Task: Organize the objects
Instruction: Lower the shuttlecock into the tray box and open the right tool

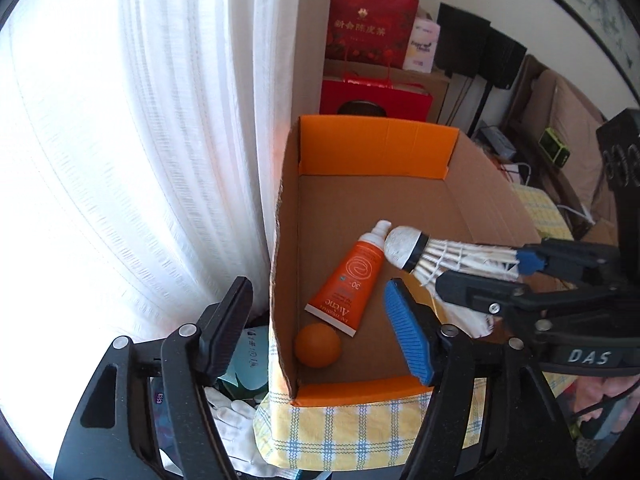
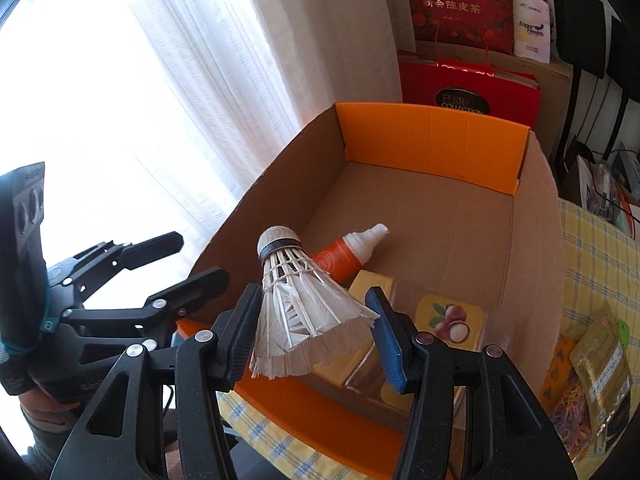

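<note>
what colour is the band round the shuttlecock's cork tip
Black: a narrow black band circles the white feather shuttlecock just below its rounded cork tip. It shows best in the left wrist view.

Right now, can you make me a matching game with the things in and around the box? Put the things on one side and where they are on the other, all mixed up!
Things:
1. shuttlecock
2. orange ball
3. orange tube
4. red gift bag

Places:
A. behind the cardboard box
B. in a near corner of the box
C. between the right gripper pads
D. lying flat on the box floor

Pairs: 1-C, 2-B, 3-D, 4-A
</note>
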Tool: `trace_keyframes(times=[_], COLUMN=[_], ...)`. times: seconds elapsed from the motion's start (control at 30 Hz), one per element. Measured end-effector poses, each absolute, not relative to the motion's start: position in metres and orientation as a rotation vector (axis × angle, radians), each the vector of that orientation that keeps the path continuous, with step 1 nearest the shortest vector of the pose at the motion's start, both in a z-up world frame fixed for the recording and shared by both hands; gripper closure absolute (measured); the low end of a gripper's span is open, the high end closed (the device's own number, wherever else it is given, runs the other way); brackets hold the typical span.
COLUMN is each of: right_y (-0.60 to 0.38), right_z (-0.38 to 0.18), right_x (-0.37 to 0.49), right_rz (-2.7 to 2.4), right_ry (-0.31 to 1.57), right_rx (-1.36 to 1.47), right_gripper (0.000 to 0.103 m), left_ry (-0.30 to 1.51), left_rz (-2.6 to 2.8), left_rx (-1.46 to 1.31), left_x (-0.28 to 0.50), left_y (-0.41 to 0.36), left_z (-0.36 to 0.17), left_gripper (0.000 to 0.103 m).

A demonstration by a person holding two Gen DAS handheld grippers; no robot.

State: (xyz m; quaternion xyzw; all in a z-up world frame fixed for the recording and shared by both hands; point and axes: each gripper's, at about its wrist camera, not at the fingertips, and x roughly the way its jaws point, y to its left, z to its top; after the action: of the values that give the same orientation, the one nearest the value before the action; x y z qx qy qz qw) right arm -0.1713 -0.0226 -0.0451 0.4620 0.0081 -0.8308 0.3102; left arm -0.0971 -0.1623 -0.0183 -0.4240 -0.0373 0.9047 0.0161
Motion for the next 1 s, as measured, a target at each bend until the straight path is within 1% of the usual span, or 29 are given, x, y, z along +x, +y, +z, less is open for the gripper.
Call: trace_keyframes(times=[0.17,0.23,0.27,0.3,0.33,0.37,0.5,0.63,1.0], right_y=[-0.035,-0.039,-0.041,-0.042,-0.042,-0.042,-0.039,-0.029,0.029], right_z=[-0.052,-0.056,-0.058,-0.059,-0.061,-0.063,-0.062,-0.05,-0.013], right_x=[-0.173,-0.174,-0.172,-0.172,-0.172,-0.171,-0.165,-0.16,-0.145], right_rz=[-2.175,-2.161,-2.159,-2.157,-2.148,-2.145,-2.158,-2.187,-2.328], right_ry=[0.001,-0.021,-0.027,-0.031,-0.035,-0.033,-0.008,0.007,0.012], right_rx=[1.223,1.227,1.226,1.228,1.233,1.236,1.23,1.207,1.135], right_gripper=[0.045,0.043,0.042,0.041,0.038,0.037,0.036,0.034,0.026], left_ry=[-0.162,-0.187,-0.196,-0.205,-0.211,-0.214,-0.222,-0.216,-0.173], left_rz=[2.855,2.866,2.872,2.879,2.884,2.89,2.887,2.873,2.807], left_rx=[-1.304,-1.298,-1.296,-1.294,-1.292,-1.29,-1.291,-1.285,-1.287], left_x=[-0.096,-0.095,-0.095,-0.095,-0.095,-0.095,-0.097,-0.097,-0.099], left_y=[-0.178,-0.183,-0.185,-0.187,-0.188,-0.189,-0.187,-0.182,-0.15], left_z=[-0.011,-0.01,-0.01,-0.009,-0.009,-0.009,-0.01,-0.01,-0.009], left_gripper=[0.033,0.025,0.024,0.02,0.016,0.014,0.014,0.012,0.012])
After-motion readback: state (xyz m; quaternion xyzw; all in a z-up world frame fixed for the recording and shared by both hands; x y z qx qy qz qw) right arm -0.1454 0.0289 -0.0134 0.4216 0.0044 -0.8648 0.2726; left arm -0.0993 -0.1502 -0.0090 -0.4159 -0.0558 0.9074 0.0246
